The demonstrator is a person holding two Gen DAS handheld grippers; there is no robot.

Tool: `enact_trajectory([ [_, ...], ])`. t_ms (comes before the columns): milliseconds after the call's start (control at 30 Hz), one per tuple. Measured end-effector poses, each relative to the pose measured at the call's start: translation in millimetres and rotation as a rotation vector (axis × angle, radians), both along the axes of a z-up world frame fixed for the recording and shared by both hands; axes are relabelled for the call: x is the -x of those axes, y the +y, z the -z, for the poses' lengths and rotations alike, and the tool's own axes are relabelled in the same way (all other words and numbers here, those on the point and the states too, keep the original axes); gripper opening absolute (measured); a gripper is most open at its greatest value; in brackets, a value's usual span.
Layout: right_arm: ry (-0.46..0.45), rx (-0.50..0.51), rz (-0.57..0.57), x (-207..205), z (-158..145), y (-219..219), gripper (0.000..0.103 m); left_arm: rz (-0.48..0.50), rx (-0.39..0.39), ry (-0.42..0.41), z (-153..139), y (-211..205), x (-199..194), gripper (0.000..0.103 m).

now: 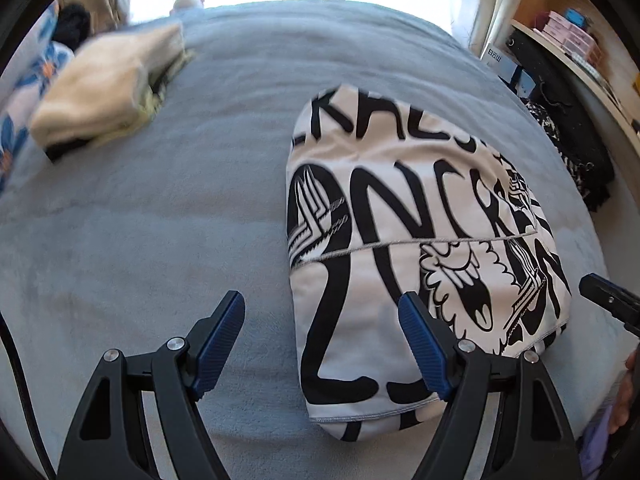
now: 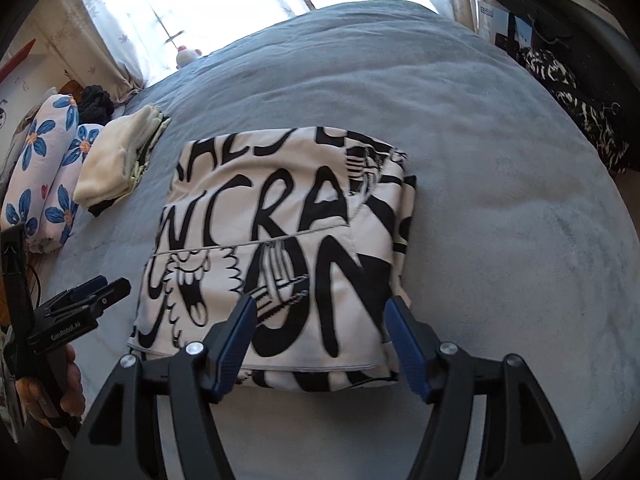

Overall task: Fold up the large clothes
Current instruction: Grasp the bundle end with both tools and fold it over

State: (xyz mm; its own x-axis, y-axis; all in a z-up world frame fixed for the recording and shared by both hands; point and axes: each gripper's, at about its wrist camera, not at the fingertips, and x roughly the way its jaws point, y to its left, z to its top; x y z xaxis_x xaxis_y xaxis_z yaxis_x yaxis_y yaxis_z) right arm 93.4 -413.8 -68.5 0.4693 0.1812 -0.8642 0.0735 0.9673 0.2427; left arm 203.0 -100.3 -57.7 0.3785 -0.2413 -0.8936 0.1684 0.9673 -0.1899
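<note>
Both grippers, left [image 1: 322,316] and right [image 2: 320,320], hover with jaws wide apart, holding nothing; folded printed shirt [image 2: 280,240] lies just beyond them on the bed [image 2: 480,160].

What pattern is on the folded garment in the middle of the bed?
White with bold black lettering and cartoon drawings; the garment shows best in the right wrist view.

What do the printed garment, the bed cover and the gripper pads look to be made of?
Printed garment: smooth matte knit, probably cotton jersey; stitched hem line, soft folds.
Bed cover: grey-blue plush fleece, judging by its brushed, shaded nap.
Gripper pads: blue ribbed rubber or plastic, hard to tell which.
</note>
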Motion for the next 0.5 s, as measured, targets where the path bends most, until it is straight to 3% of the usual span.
enact_trajectory([
  [133,0.032,-0.075,0.019,-11,18,-21,0.066,0.020,0.060,0.057,16,2,-8,0.078],
  [300,0.090,-0.241,0.022,-31,50,-45,0.066,0.063,0.127,0.072,26,-6,-16,0.078],
  [400,0.100,-0.270,0.016,-40,63,-49,0.067,0.079,0.141,0.079,31,-13,-21,0.078],
  [500,0.106,-0.295,0.010,-48,72,-52,0.067,0.076,0.143,0.085,36,-18,-28,0.087],
])
